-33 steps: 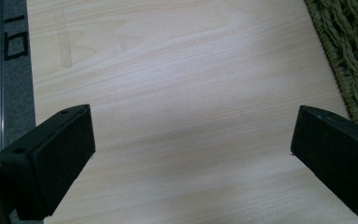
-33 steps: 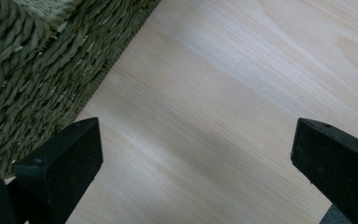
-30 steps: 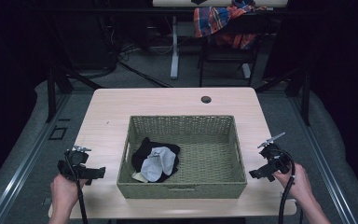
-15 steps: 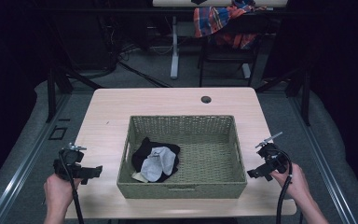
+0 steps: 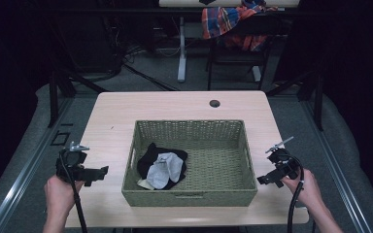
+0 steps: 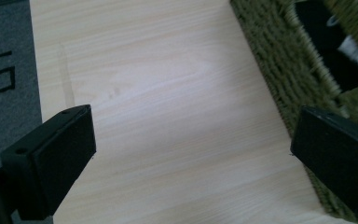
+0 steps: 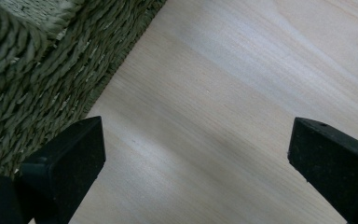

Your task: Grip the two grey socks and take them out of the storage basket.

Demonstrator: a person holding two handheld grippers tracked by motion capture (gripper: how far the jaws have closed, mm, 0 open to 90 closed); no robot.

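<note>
basket (image 5: 192, 196): green wicker, rectangular | both hand-held grippers (image 5: 97, 172) (image 5: 267, 178): jaws wide apart, empty

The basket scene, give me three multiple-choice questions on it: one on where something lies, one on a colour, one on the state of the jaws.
1. Where do the socks lie in the basket?
A. left part
B. right part
C. outside, on the table

2. What colour is the basket?
A. red
B. olive green
C. white

3. How do the jaws of the left gripper and right gripper stand?
A. both wide open, empty
B. both shut
C. shut on a sock

Key: 1 A, the high view shows the dark and grey pile near the left wall. 2 B, the weave is olive green. 3 A, each gripper view shows bare table between spread jaws.
</note>
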